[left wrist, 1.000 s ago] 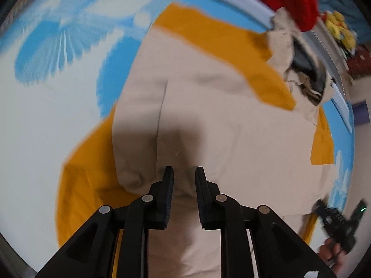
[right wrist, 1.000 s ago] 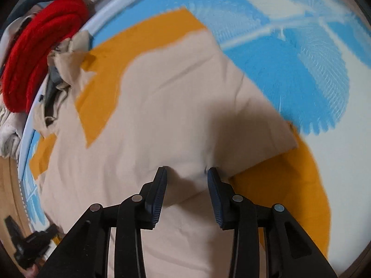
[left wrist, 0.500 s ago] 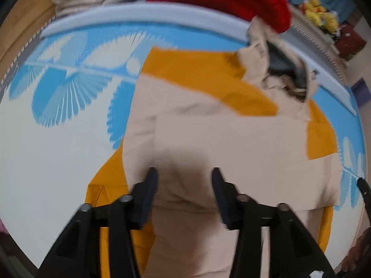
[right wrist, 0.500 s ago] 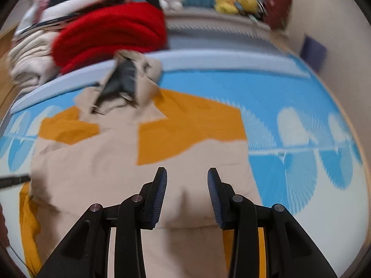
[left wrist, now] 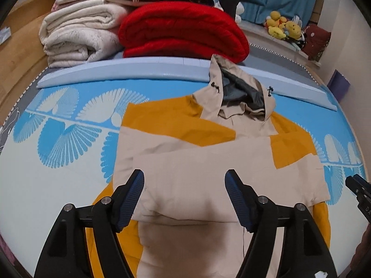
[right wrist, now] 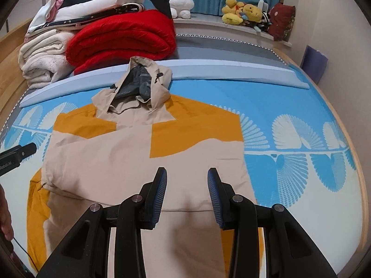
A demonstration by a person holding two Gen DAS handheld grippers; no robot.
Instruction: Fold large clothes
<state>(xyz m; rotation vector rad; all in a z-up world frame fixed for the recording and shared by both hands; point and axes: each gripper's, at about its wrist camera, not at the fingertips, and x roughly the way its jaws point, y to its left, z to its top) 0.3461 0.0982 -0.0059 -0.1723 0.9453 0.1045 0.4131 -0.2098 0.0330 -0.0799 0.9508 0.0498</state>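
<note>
Beige-and-orange hooded jacket [left wrist: 208, 166] lies flat, partly folded, on the blue-patterned bed [left wrist: 58, 185]; thin, limp, probably slick shell, best pinched at hem corners; left gripper [left wrist: 185, 197] opening, right gripper [right wrist: 187, 194] parted, both empty.

Printed in pale letters on the black left gripper [right wrist: 16, 156] at the frame edge of the right wrist view: "Robot.AI", first part cut off; on the right gripper [left wrist: 360, 193] in the left wrist view, a few letters, too cut off to read
</note>
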